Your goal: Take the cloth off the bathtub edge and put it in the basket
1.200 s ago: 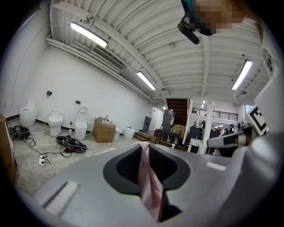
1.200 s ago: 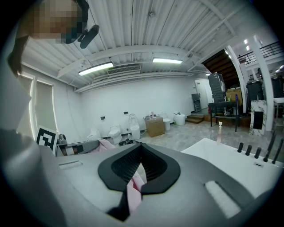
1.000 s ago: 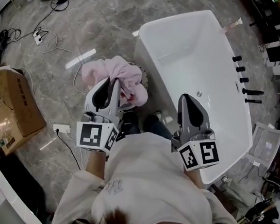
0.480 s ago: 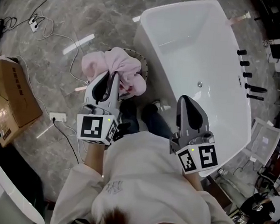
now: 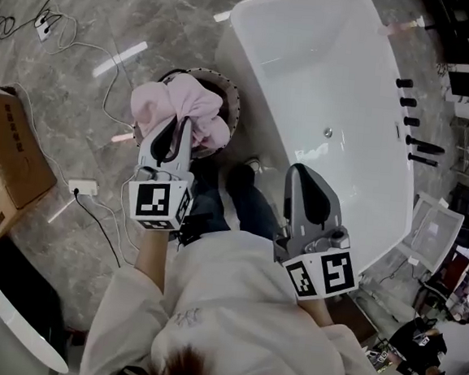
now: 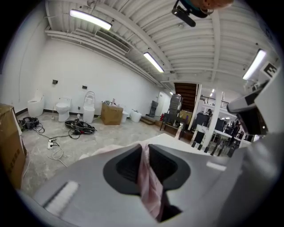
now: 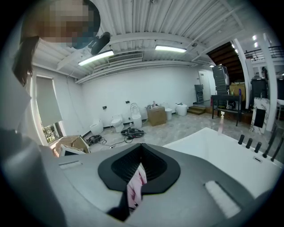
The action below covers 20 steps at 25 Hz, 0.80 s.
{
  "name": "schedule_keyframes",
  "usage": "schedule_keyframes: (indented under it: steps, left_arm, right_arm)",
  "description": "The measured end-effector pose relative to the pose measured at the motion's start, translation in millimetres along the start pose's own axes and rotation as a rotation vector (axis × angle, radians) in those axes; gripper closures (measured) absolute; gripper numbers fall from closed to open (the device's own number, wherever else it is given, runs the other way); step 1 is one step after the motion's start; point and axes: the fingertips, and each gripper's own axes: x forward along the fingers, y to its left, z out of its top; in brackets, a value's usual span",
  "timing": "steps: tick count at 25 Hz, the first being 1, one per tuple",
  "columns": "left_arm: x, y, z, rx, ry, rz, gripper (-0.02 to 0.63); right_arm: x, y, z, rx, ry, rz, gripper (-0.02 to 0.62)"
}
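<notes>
A crumpled pink cloth (image 5: 176,104) hangs over the round basket (image 5: 230,100), which stands on the floor beside the white bathtub (image 5: 252,78). My left gripper (image 5: 183,123) is shut on the cloth's near side. In the left gripper view a pink fold (image 6: 148,186) is pinched between the closed jaws of the left gripper (image 6: 145,147). My right gripper (image 5: 300,169) hovers over the tub's near rim with its jaws together and no cloth showing around it. In the right gripper view a small pink-and-white sliver (image 7: 135,188) shows in the slit of the right gripper (image 7: 141,147); what it is stays unclear.
My dark trouser legs (image 5: 241,199) stand between basket and tub. A cardboard box (image 5: 5,146) sits at the left, with a power strip (image 5: 81,186) and cables on the marble floor. Black tap fittings (image 5: 408,120) line the tub's far rim.
The left gripper has sunk with the pink cloth, which now sits over the basket's opening; more of the basket rim shows. The right gripper has dropped slightly near the tub rim.
</notes>
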Motion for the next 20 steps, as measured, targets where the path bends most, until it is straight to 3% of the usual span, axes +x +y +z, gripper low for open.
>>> schedule_keyframes:
  steps: [11, 20]
  left_arm:
    - [28, 12, -65, -0.023, 0.075, 0.031, 0.511]
    - [52, 31, -127, -0.055, 0.139, 0.055, 0.511]
  right_arm:
    - [22, 11, -38, -0.02, 0.085, 0.046, 0.595]
    - [59, 6, -85, 0.022, 0.14, 0.058, 0.595]
